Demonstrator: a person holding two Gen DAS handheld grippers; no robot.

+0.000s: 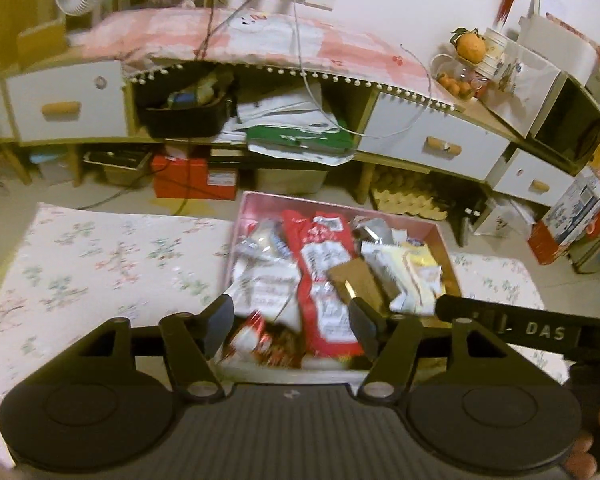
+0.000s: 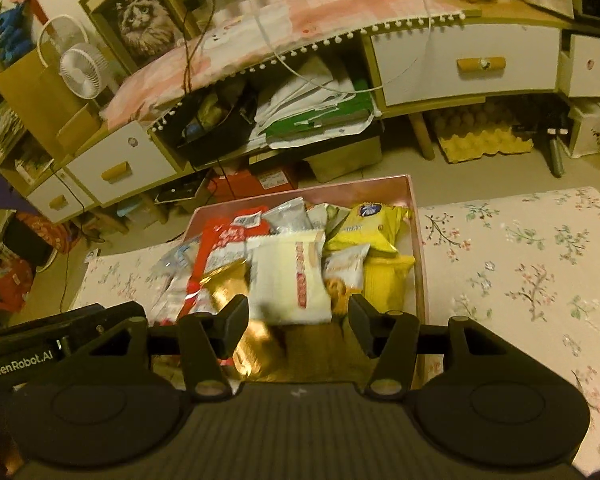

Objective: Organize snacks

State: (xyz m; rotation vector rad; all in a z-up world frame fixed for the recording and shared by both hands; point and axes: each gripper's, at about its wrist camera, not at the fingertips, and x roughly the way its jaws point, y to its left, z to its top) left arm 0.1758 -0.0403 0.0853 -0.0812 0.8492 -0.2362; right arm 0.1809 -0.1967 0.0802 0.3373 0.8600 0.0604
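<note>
A pink box (image 1: 440, 236) full of snack packets stands on a flower-print cloth. In the left wrist view a long red packet (image 1: 324, 280) lies down its middle, with white packets (image 1: 260, 280) to the left and a brown one (image 1: 356, 280) to the right. My left gripper (image 1: 292, 324) hangs open over the box's near end, and no packet touches its pads. In the right wrist view my right gripper (image 2: 298, 316) is open above a white packet (image 2: 288, 276); a gold packet (image 2: 228, 284) and yellow packets (image 2: 380, 240) lie beside it in the box (image 2: 418, 240).
A flower-print cloth (image 1: 100, 264) spreads on both sides of the box. Behind it stands a low cabinet (image 1: 432, 140) with white drawers, cables and stacked papers. Red boxes and egg trays (image 2: 484, 140) sit on the floor beneath. The other gripper's body (image 1: 508, 324) reaches in at right.
</note>
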